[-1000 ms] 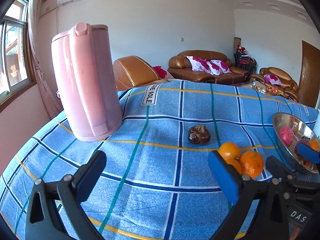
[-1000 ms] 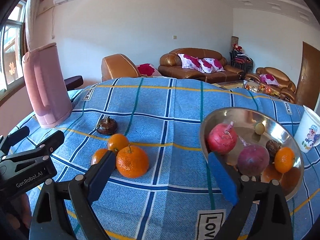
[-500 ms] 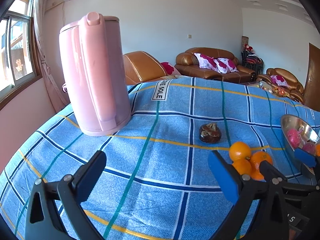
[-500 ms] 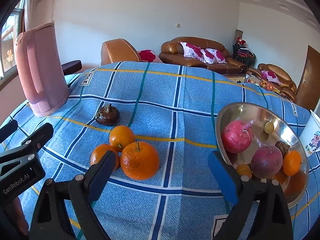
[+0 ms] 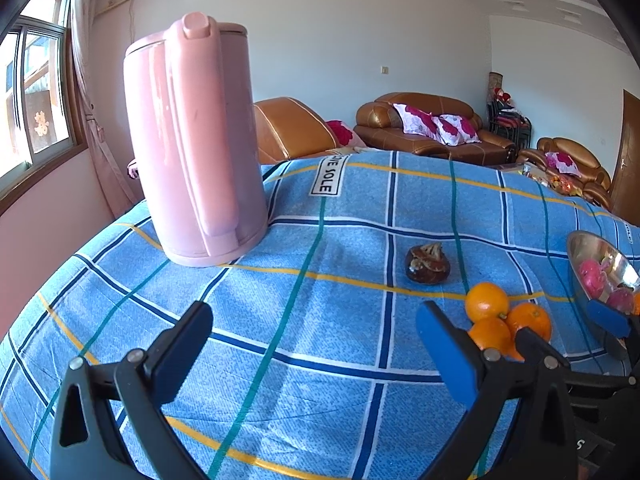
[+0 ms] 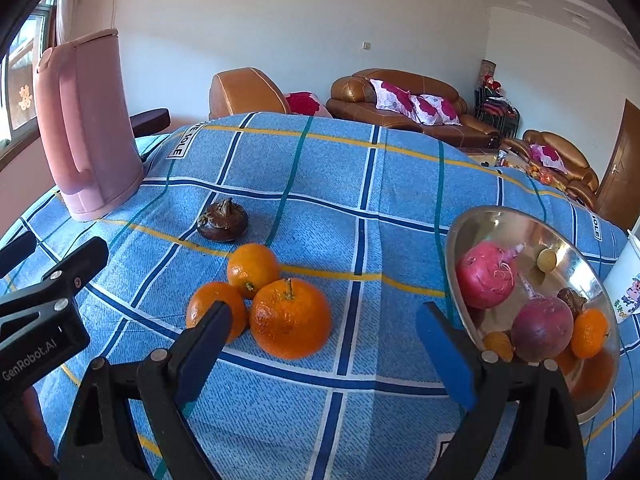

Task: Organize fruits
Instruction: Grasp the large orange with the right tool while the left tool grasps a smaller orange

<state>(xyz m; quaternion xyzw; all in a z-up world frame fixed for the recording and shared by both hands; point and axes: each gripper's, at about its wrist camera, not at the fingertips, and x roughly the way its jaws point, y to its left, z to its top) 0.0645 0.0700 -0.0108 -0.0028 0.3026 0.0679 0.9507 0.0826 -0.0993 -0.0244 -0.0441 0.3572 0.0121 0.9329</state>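
Three oranges huddle on the blue checked cloth: a big one (image 6: 291, 318), a smaller one (image 6: 253, 264) behind it and a third (image 6: 212, 310) to its left. They show in the left wrist view as a cluster (image 5: 506, 318). A dark brown fruit (image 6: 223, 222) (image 5: 427, 264) lies farther back. A steel bowl (image 6: 496, 220) (image 5: 580, 248) at the right holds two pink-red fruits, an orange and small pieces. My right gripper (image 6: 324, 330) stands open just short of the big orange, nothing between its fingers. My left gripper (image 5: 314, 332) is open over bare cloth.
A tall pink kettle (image 5: 192, 140) (image 6: 86, 120) stands at the back left of the table. A white printed cup (image 6: 624, 280) sits just right of the bowl. Brown sofas and a window lie beyond the table.
The right gripper has crept forward and left, so the oranges now sit larger and closer to its left finger. The left view has swung a little; the kettle appears nearer the middle.
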